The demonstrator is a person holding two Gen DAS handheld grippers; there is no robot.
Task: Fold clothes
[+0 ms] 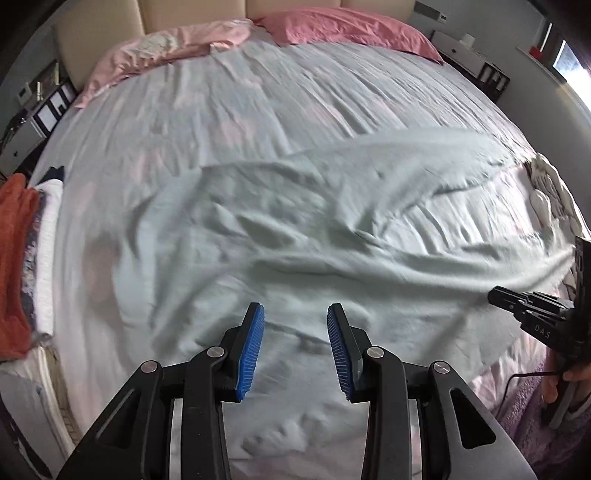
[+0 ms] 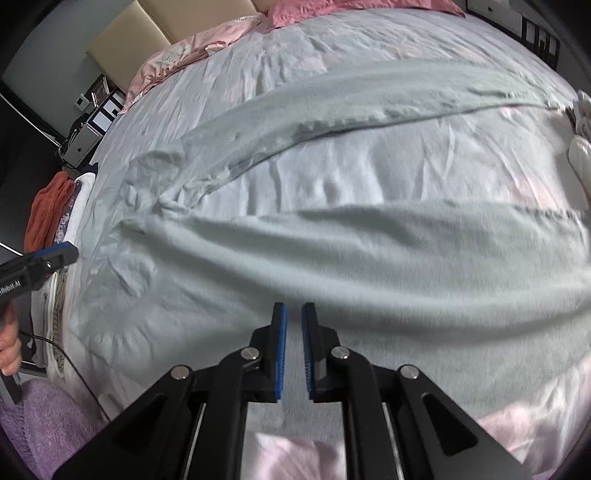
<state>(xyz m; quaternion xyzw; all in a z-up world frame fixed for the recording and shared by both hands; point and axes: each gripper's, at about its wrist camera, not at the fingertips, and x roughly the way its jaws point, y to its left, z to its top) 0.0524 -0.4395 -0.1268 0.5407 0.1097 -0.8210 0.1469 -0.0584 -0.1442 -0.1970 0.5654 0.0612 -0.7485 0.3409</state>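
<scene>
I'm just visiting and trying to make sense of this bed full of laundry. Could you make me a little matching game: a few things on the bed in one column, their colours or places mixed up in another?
Things:
1. garment spread out on the bed
2. pillow at the headboard
3. stacked clothes
4. gripper pads

Descriptions:
A. blue, ribbed
B. pale grey-green, wrinkled, across the middle of the bed
C. deep pink, at the far end of the bed
D. orange on the outside, piled at the bed's left edge

Pairs: 1-B, 2-C, 3-D, 4-A
</scene>
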